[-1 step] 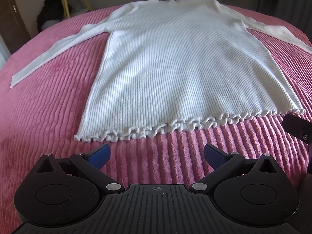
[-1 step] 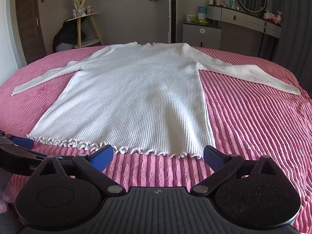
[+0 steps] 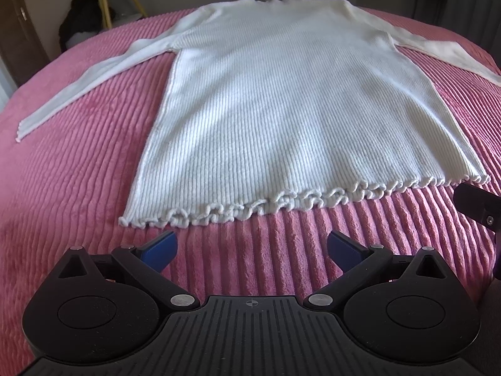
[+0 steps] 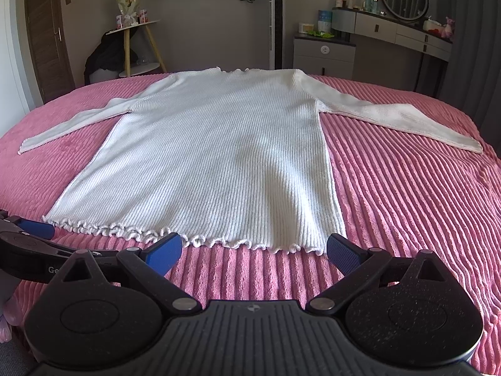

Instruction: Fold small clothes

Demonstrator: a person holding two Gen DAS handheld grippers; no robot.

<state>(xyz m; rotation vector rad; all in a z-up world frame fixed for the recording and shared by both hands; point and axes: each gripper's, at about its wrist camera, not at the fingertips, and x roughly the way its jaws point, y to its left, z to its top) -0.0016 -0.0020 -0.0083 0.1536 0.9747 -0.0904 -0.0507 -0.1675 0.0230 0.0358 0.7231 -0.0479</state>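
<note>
A white ribbed long-sleeved knit top is spread flat on a pink corduroy-ribbed bed cover, frilled hem nearest. It is seen at twelve o'clock from the left tongs and right tongs; both are held apart, empty, just short of the hem.

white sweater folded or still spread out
Spread flat: the white sweater lies on the pink bedspread, both sleeves out to the sides, ruffled hem straight, no fold.
</note>
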